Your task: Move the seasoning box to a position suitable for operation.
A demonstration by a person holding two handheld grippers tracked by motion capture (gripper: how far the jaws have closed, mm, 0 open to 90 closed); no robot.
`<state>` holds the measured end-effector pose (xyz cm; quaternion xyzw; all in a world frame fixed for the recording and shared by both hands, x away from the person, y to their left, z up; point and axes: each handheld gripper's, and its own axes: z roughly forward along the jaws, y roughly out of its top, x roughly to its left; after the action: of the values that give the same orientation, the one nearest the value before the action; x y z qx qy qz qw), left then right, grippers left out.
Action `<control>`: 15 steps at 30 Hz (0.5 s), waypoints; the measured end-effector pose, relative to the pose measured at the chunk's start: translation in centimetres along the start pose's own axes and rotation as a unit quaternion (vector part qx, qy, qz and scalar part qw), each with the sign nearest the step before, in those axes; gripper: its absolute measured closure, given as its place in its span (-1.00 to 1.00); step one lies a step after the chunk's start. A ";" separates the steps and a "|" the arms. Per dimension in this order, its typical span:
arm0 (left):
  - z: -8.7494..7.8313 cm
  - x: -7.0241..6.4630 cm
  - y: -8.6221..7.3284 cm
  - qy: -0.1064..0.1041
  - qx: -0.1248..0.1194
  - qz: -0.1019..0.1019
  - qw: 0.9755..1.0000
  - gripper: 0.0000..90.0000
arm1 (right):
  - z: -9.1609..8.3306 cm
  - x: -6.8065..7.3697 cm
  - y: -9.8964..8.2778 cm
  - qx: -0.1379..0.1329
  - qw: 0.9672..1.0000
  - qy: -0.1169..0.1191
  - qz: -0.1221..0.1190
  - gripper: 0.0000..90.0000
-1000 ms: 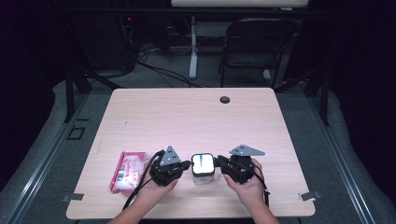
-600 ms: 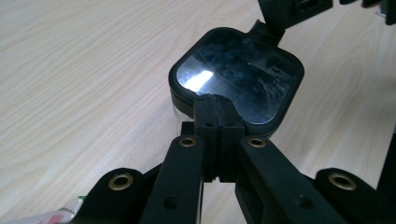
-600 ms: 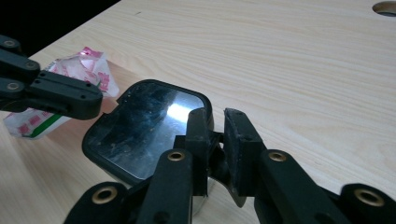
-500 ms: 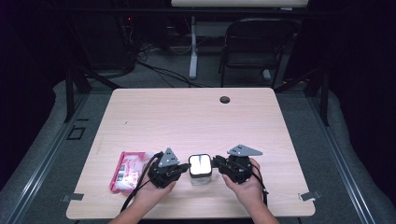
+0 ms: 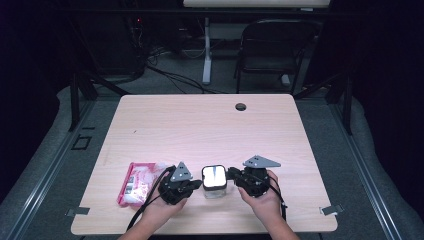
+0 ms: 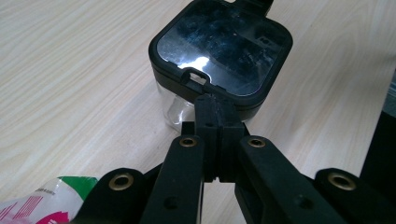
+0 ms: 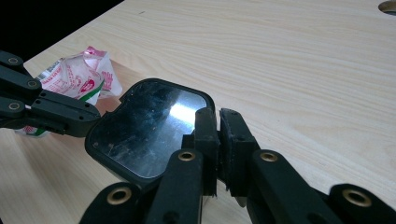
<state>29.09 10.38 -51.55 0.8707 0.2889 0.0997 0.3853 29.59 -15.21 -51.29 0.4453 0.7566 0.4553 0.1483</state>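
On the pale wood worktop (image 5: 210,125) I see a clear square jar (image 5: 214,181) with a black-rimmed glossy lid, contents unreadable. My left gripper (image 5: 196,183) has its jaws closed at the lid's tab. My right gripper (image 5: 233,174) has been closing its jaws at the opposite edge, nearly together. A pink packet (image 5: 137,181) lies nearby.

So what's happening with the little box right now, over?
Left gripper shut at the container's lid latch. Right gripper nearly shut, just been closing at the opposite rim. Snack packet lies apart, nothing blocking.
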 end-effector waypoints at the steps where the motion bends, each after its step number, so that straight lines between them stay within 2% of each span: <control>1: 0.1 0.0 -0.1 0.000 0.001 -0.002 1.000 1.00 | 0.0 0.0 0.0 -0.001 1.000 0.000 0.000 0.91; 6: 0.4 -0.1 -0.3 -0.001 0.012 0.000 1.000 1.00 | 0.0 0.0 -0.1 -0.003 1.000 0.000 0.001 0.91; 15: 0.2 0.0 -0.3 -0.002 0.005 -0.006 1.000 1.00 | 0.0 0.0 -0.1 -0.004 1.000 0.002 0.004 0.91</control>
<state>29.07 10.43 -51.87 0.8709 0.2938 0.0940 0.3826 29.55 -15.19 -51.39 0.4463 0.7533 0.4601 0.1469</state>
